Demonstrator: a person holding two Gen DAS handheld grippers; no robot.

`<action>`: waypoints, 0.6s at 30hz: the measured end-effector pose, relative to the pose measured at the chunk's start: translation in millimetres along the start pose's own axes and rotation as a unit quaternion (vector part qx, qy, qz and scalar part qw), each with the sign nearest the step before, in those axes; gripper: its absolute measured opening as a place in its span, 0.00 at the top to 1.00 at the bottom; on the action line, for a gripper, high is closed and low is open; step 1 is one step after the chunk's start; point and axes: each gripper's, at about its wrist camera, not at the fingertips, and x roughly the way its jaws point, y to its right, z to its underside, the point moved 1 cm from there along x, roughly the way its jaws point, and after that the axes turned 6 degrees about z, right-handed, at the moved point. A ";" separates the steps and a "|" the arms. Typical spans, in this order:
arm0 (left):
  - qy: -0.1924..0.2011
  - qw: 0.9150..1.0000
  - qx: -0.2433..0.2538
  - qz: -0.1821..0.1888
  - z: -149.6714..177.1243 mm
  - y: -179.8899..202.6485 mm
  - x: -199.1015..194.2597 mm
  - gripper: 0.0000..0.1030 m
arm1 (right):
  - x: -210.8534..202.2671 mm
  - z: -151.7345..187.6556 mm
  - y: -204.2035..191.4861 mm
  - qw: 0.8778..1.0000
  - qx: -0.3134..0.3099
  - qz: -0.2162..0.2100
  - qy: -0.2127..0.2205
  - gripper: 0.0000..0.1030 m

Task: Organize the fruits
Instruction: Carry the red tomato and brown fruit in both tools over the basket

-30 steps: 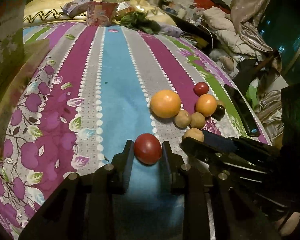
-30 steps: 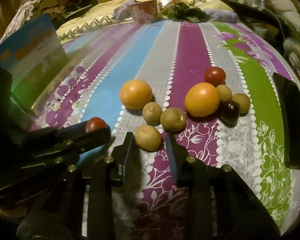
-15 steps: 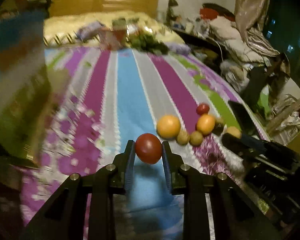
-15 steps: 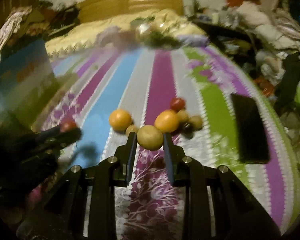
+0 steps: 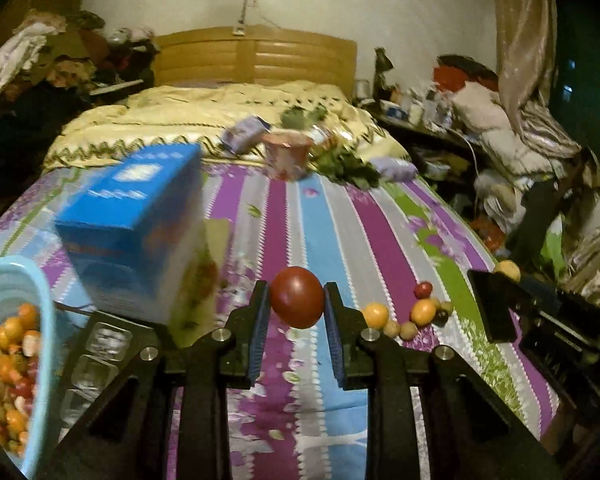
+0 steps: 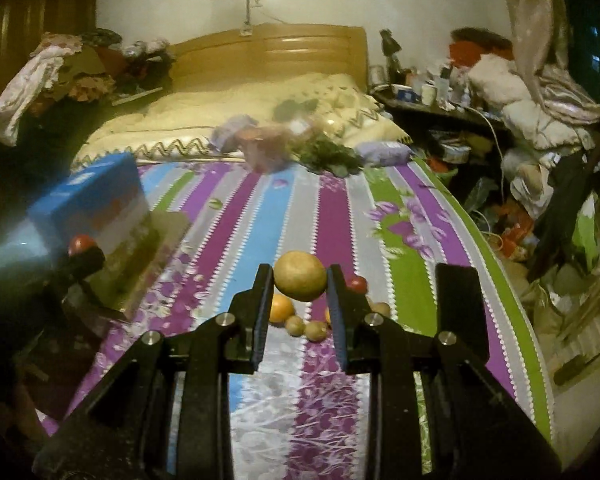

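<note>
My left gripper (image 5: 297, 300) is shut on a red tomato (image 5: 297, 297) and holds it well above the striped bed. My right gripper (image 6: 300, 282) is shut on a tan round fruit (image 6: 300, 276), also lifted; it shows at the right of the left wrist view (image 5: 507, 269). Several fruits remain on the bedspread: an orange (image 5: 375, 314), a second orange (image 5: 423, 311), a small red one (image 5: 423, 289) and small tan ones (image 6: 305, 327). A light blue heart-shaped bowl (image 5: 46, 320) with a fruit pattern sits at lower left.
A blue box (image 5: 136, 232) stands on the left of the bed, next to the bowl. A black phone (image 6: 462, 312) lies on the green stripe at right. Bags and greens (image 5: 340, 160) lie near the pillow end. Clutter fills the floor at right.
Both grippers have risen and pulled back from the bed, each carrying its fruit. The fruit pile now looks far and small. The blue bowl has come into the left wrist view.
</note>
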 end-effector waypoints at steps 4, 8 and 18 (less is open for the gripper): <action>0.015 1.000 -0.012 -0.011 -11.4 -16.2 -27.8 0.74 | -11.1 -8.3 -17.8 1.000 -0.011 -0.014 0.001 0.73; 0.023 0.999 -0.022 -0.022 -17.7 -32.9 -50.3 0.74 | -20.1 -13.9 -33.7 0.999 -0.020 -0.026 0.004 0.73; 0.024 0.997 -0.048 -0.064 -22.3 -81.1 -88.3 0.74 | -34.5 -26.8 -85.8 0.997 -0.043 -0.069 0.003 0.73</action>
